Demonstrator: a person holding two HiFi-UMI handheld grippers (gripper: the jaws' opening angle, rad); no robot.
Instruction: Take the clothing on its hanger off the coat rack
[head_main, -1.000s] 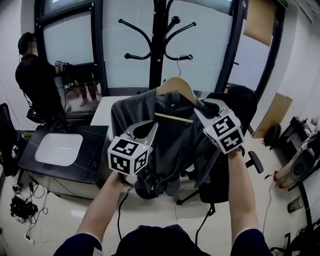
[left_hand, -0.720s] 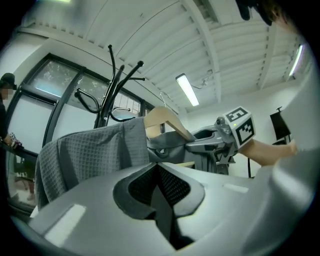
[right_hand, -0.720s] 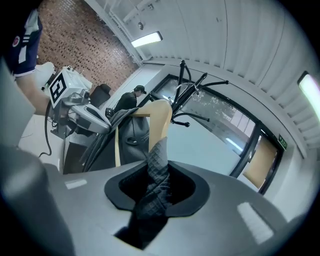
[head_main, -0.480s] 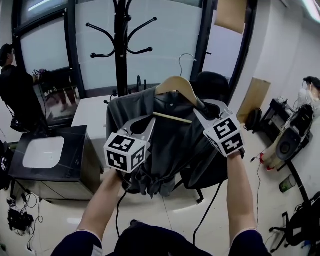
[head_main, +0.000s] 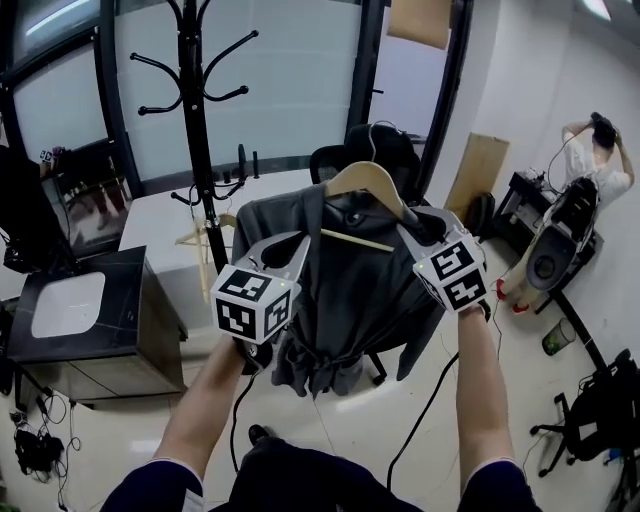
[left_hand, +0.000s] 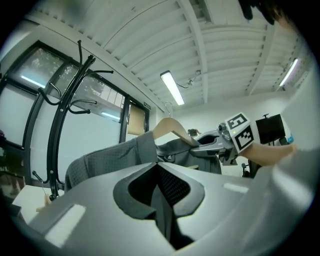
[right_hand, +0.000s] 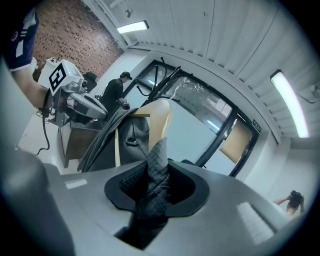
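The dark grey garment on its pale wooden hanger has come clear of the black coat rack, which now stands well to its left, so the lift-off looks done. The left gripper and right gripper each have their jaws clenched on shoulder cloth. A black office chair sits just behind, and the white worktop lies beside the rack.

Our head view looks steeply down from above. The two gripper views ride close behind their jaws, facing each other; all three share the hanger.
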